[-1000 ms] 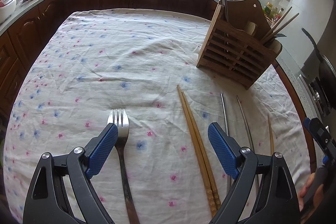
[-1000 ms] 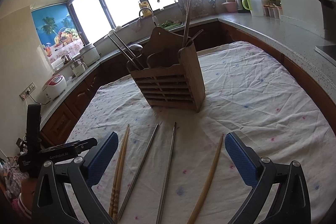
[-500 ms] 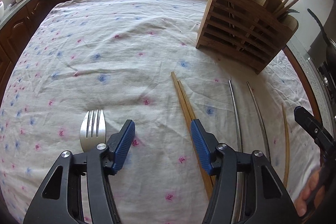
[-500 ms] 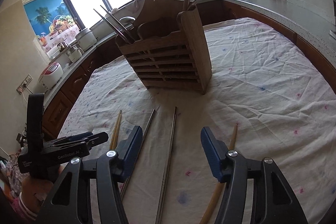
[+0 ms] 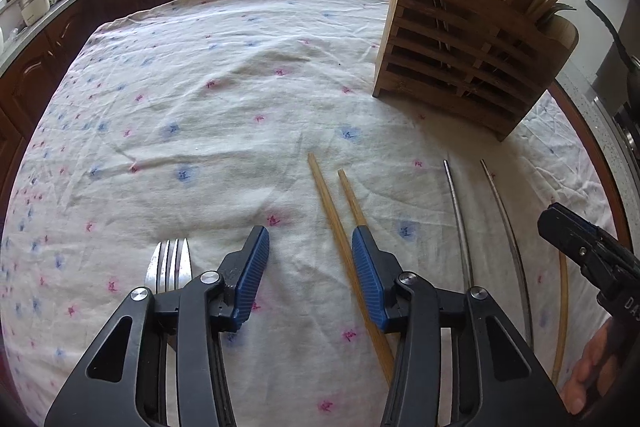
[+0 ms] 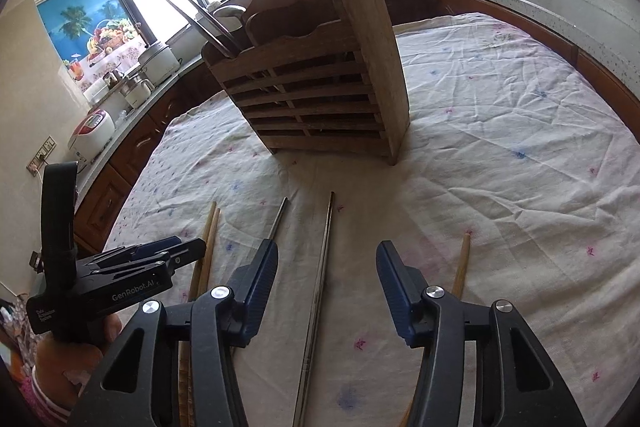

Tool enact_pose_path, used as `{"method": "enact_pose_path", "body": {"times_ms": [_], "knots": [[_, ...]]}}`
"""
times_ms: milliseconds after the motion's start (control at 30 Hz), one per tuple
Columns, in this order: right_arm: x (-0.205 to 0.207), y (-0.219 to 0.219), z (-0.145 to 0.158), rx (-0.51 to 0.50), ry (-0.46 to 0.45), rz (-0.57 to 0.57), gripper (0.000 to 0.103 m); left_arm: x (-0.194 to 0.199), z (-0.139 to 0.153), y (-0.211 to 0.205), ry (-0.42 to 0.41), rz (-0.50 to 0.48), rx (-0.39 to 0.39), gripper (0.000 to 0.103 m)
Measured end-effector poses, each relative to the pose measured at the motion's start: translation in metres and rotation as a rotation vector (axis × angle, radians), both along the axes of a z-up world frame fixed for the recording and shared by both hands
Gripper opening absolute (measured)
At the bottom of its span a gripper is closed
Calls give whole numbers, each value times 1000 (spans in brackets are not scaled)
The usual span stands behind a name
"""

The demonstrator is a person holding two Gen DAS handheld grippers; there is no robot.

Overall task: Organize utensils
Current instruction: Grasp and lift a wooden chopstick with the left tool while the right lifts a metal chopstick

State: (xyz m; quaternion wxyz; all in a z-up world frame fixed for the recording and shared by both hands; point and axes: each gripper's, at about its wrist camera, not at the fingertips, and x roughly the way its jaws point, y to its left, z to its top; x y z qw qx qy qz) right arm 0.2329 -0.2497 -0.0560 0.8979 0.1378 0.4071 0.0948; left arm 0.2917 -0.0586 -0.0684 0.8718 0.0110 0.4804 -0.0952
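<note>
My left gripper [image 5: 308,231] hovers low over the flowered tablecloth [image 5: 240,87], its jaws closing. One wooden chopstick [image 5: 338,239] lies between its blue pads, untouched. Its twin [image 5: 352,199] runs under the right finger. A steel fork [image 5: 168,263] lies just left of the left finger. My right gripper [image 6: 328,245] is closing too, and straddles a metal chopstick [image 6: 318,287] without touching it. A second metal chopstick [image 6: 278,221] runs under its left finger. A lone wooden chopstick [image 6: 460,267] lies right of it.
A slatted wooden utensil holder [image 5: 460,47] stands at the far right of the table with chopsticks, forks and spoons in it. Counters with pots, a rice cooker [image 6: 92,131] and a kettle ring the table. The left gripper [image 6: 188,247] shows in the right wrist view.
Both grippers came down closer to the cloth and their jaws narrowed a lot. The left one shifted right, from the fork to the wooden chopsticks. The right one now brackets one metal chopstick.
</note>
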Motion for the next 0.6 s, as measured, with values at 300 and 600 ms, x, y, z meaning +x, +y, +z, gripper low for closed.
{"method": "enact_pose_path", "body": {"times_ms": [300,600], "knots": [[31,20,-11,-97,51,51,39,20,-1,-5,5,-18,40,37],[42,36,-13,-268,63,77,7,20,0,-15,-46,-56,82,7]]}}
